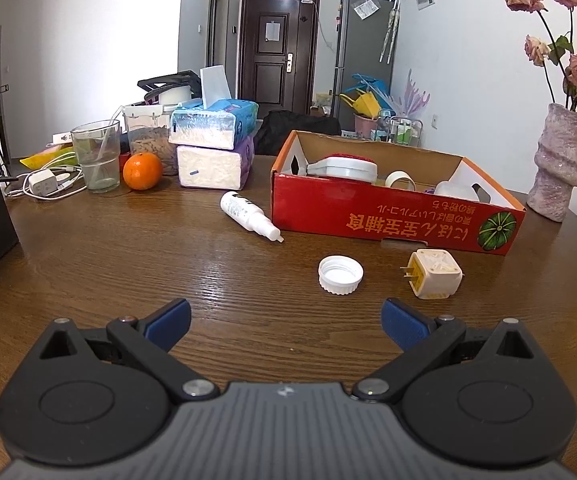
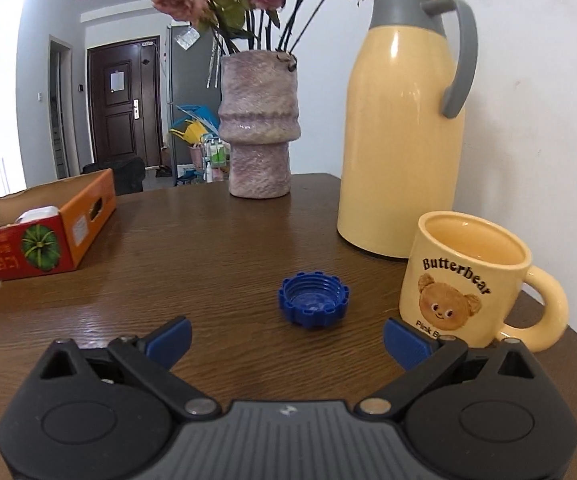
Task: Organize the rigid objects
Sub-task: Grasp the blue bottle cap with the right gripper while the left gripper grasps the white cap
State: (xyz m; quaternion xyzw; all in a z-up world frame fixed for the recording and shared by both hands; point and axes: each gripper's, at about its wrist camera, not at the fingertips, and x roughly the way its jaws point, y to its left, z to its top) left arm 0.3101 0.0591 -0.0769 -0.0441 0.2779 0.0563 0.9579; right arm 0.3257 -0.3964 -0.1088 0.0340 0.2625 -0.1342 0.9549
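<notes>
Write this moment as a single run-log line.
left gripper: open, empty | right gripper: open, facing blue cap | white cap, plug adapter, spray bottle: outside box

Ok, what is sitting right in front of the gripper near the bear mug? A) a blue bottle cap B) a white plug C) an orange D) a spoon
A: a blue bottle cap lies open side up on the table, just ahead of the open right gripper, beside the bear mug.

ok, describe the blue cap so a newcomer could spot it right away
Find the tall yellow thermos at the table's far edge, then the bear mug in front of it. The blue cap lies just left of the mug, open side up: the only blue thing on the wood, with a ridged rim.
</notes>
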